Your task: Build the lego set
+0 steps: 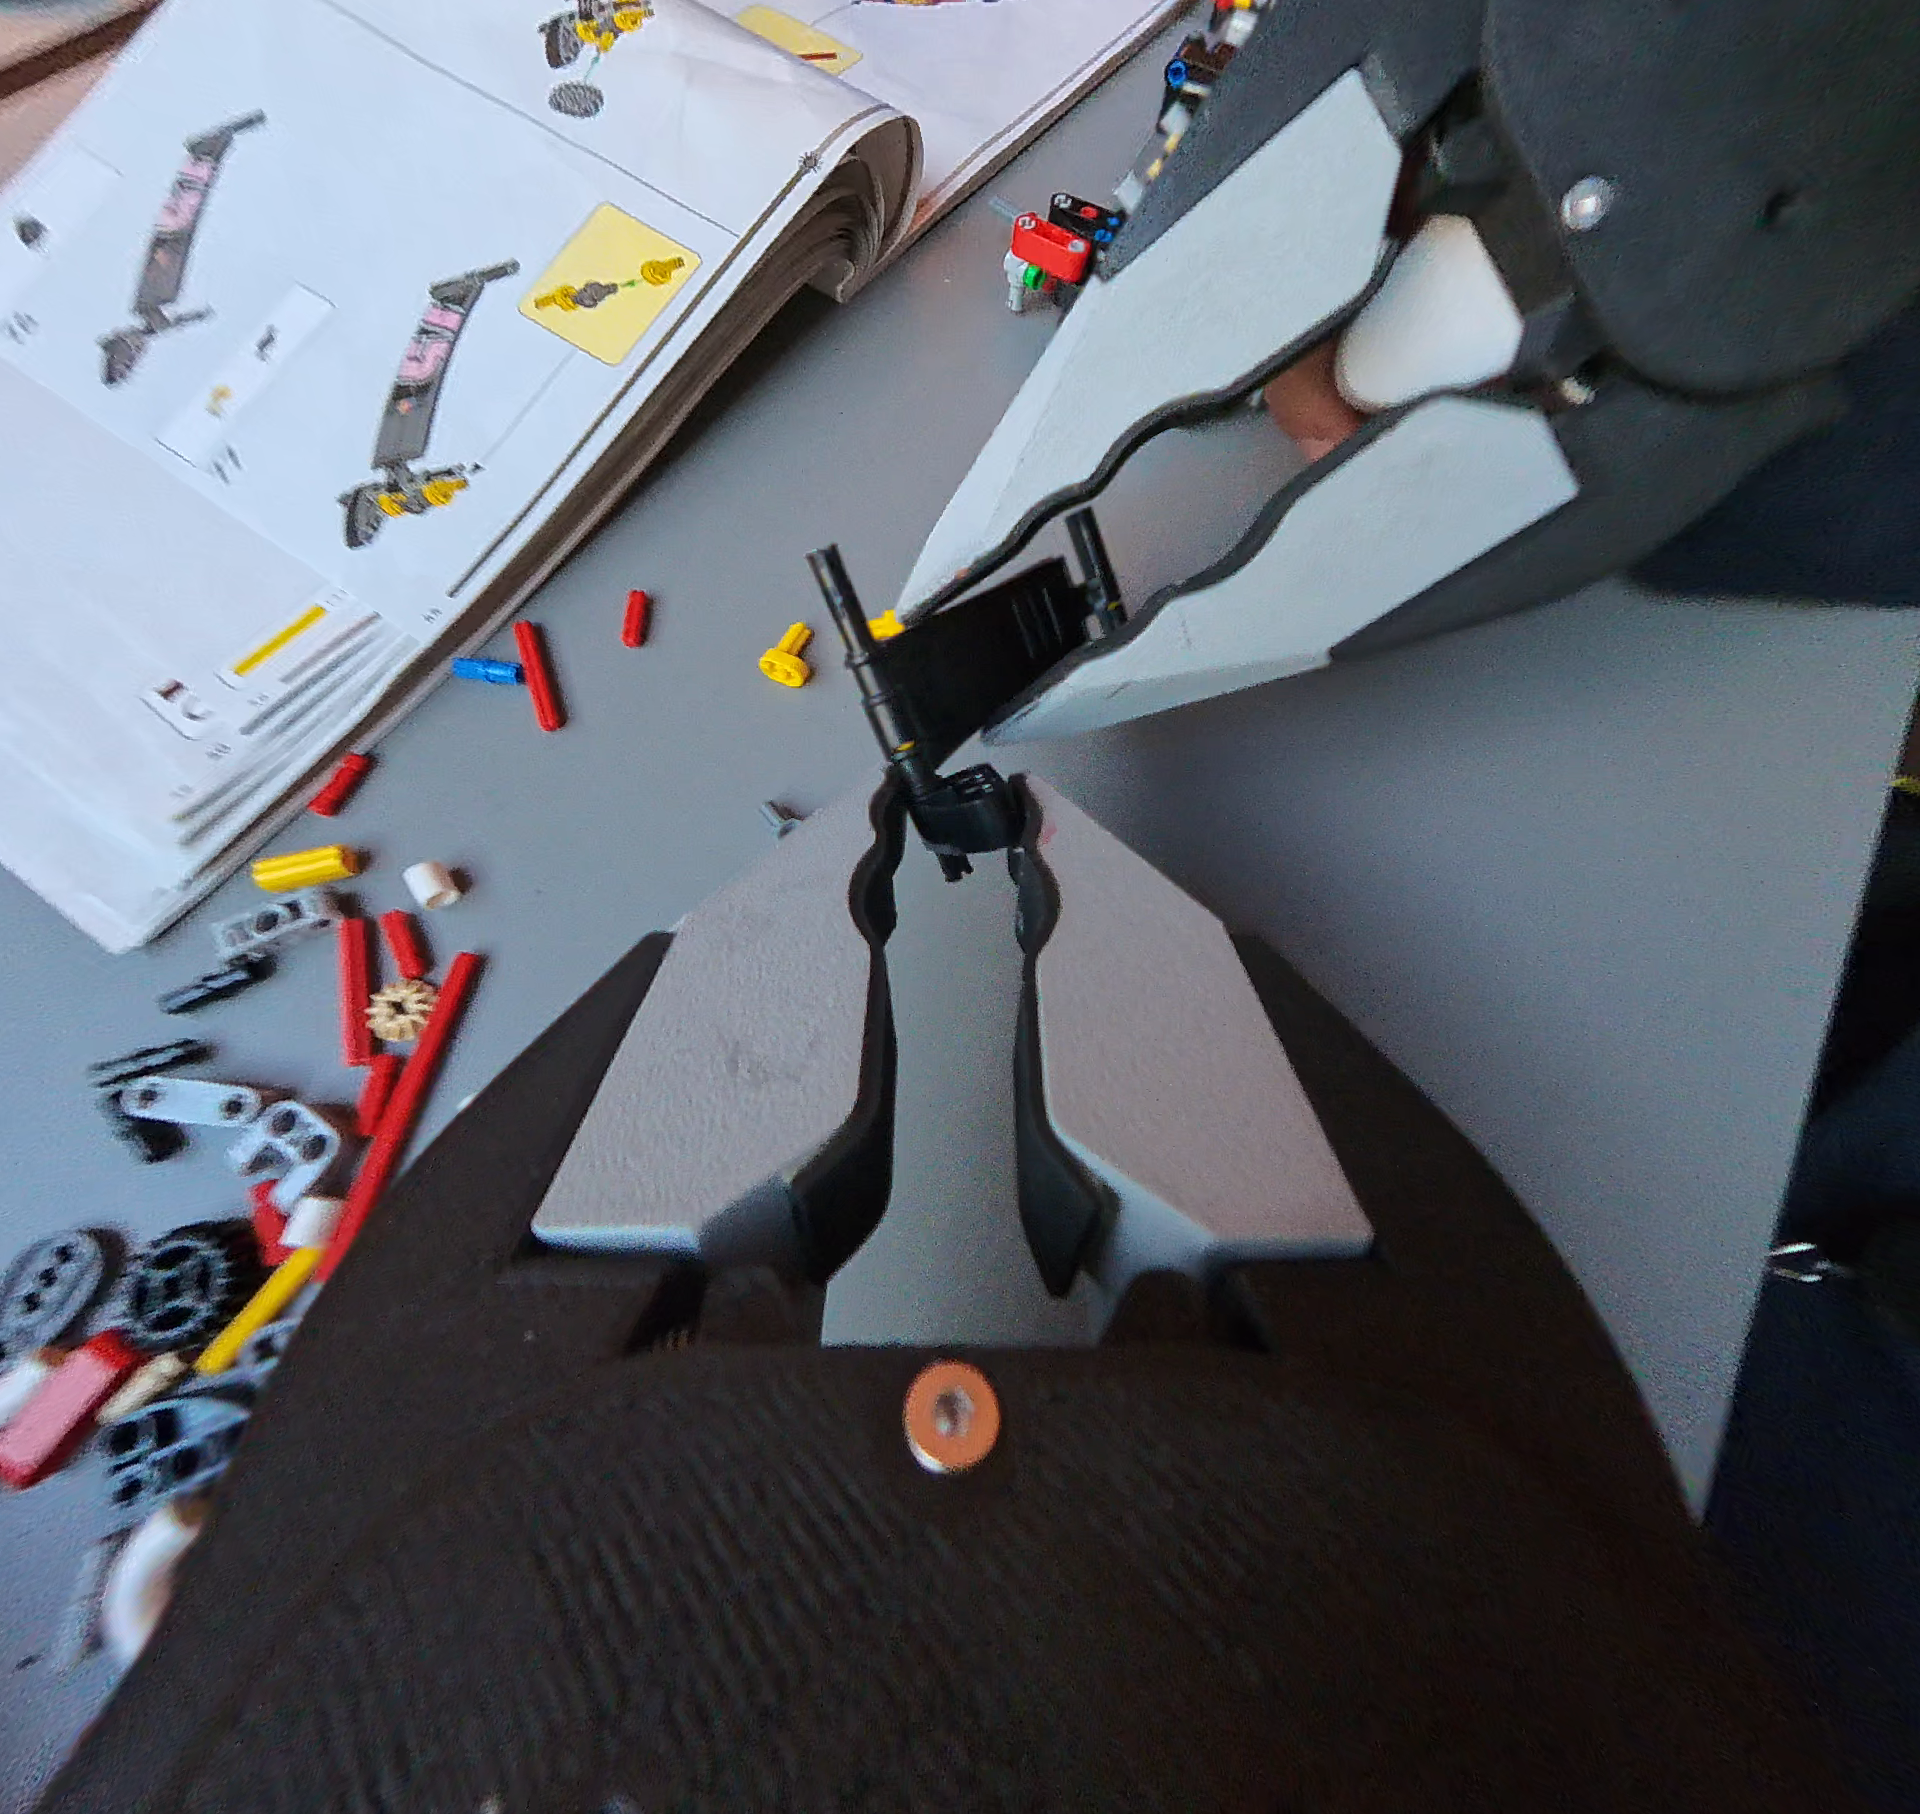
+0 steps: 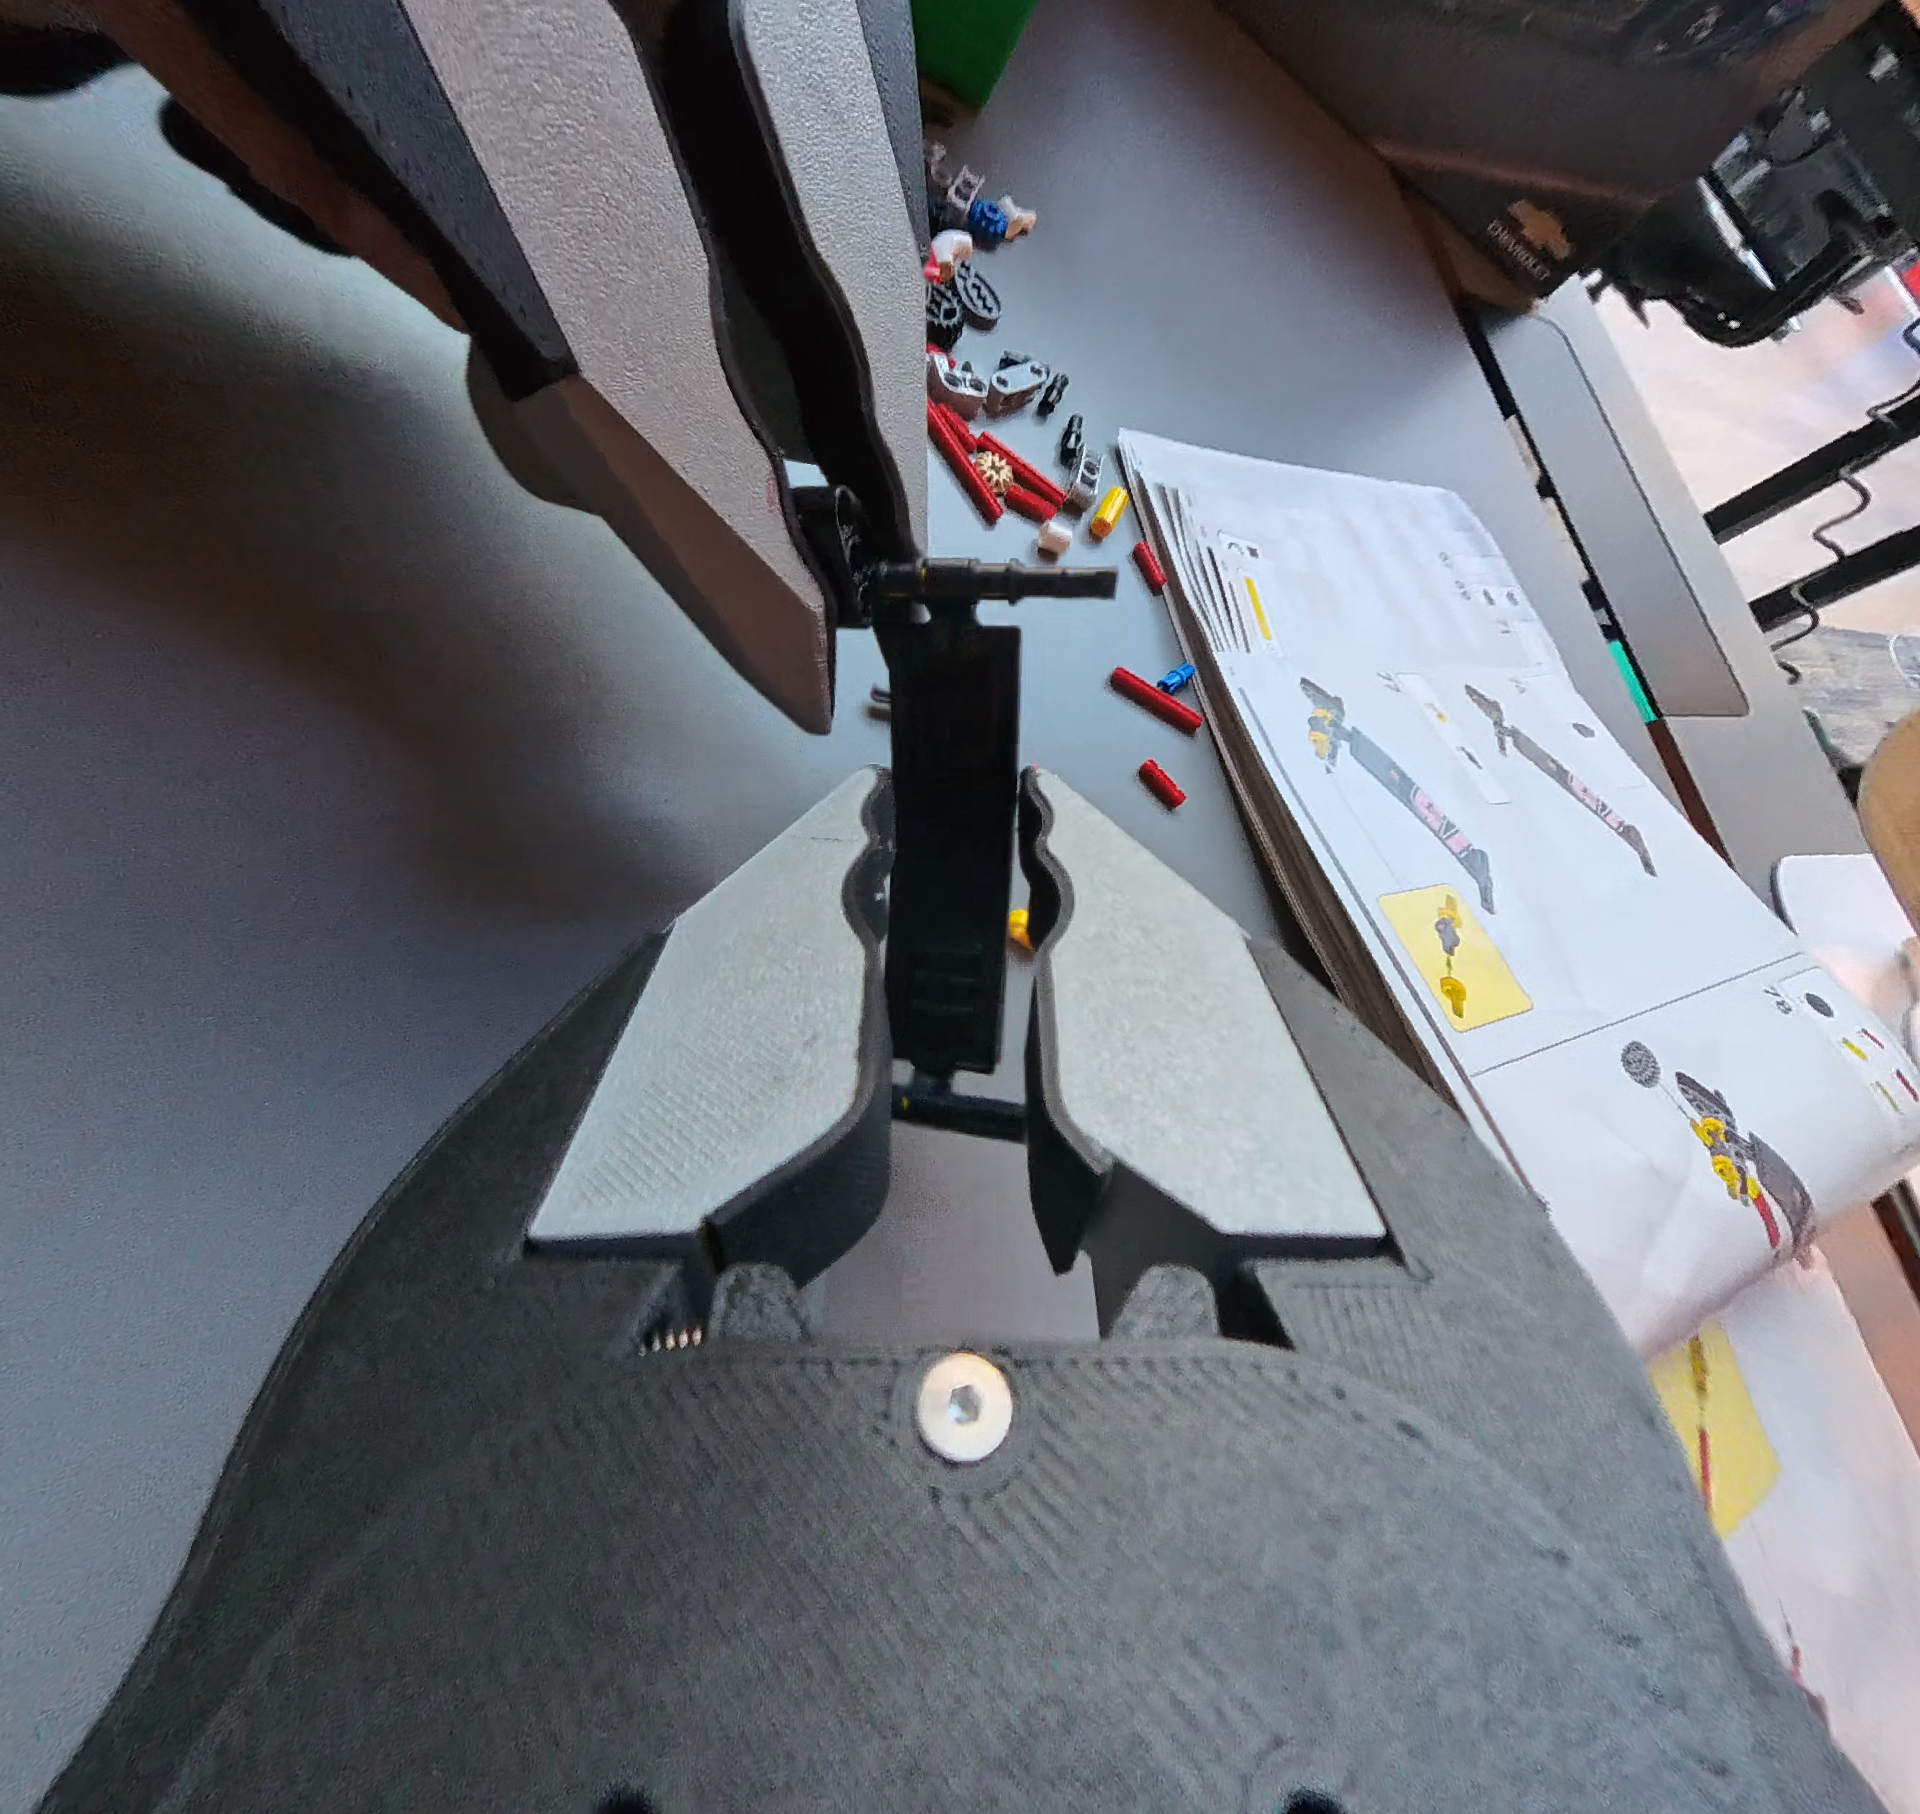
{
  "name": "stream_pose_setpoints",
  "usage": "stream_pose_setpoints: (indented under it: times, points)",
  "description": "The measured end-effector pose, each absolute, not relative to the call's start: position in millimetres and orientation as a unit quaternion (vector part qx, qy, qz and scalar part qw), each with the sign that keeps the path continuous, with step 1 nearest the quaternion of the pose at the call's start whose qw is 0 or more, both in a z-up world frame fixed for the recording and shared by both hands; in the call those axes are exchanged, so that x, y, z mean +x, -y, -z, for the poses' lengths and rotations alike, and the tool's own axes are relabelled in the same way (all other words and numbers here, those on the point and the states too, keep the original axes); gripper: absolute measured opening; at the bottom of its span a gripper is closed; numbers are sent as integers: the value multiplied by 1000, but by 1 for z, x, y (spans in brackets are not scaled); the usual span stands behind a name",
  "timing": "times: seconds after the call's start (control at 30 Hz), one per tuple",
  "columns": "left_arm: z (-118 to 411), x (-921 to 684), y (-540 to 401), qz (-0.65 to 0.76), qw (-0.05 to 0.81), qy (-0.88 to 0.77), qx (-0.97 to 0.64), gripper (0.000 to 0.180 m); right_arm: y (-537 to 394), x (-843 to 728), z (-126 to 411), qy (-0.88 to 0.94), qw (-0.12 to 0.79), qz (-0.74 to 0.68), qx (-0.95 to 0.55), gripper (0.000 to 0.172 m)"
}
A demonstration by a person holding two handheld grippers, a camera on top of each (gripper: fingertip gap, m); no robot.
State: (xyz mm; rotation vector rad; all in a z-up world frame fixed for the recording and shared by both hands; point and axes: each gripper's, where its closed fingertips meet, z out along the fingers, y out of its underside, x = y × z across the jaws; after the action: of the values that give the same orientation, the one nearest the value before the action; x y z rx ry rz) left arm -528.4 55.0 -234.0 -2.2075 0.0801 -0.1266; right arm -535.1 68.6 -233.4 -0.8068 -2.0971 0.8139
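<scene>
Claws both on one black toy-brick assembly [image 1: 966,663], held up off the grey table [image 1: 1351,881]. My left claw [image 1: 961,808] pinches the small black connector [image 1: 966,814] at the end of the black rod [image 1: 862,652]. My right claw [image 2: 951,829] grips the flat black panel [image 2: 951,829], pads pressed on its long edges. Loose red, yellow and blue pieces [image 1: 540,673] lie nearby, beside the open instruction booklet [image 1: 416,258].

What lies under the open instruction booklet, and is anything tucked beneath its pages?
The instruction booklet rests directly on the grey table. Loose red pins lie beside its edge, not under it. Anything beneath the pages is covered, so it cannot be seen.
</scene>
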Motion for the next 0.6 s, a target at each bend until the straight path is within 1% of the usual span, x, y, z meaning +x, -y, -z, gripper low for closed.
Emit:
stream_pose_setpoints:
  times: [0.2,0.37,0.43,0.5,0.6]
  points:
    - [217,-540,-48,-77,446,-119,-884,16,-69,-536,226,797,346,-369,-329,27]
    - [197,-557,-40,-268,415,-202,-846,16,-66,-535,216,778,330,-415,-336,27]
    - [194,-556,-35,-340,390,-241,-821,16,-61,-532,212,770,301,-448,-341,27]
    - [199,-550,-30,-398,348,-285,-799,16,-56,-528,208,760,264,-483,-345,28]
    - [221,-533,-18,-431,299,-332,-784,17,-40,-517,205,758,194,-529,-327,26]
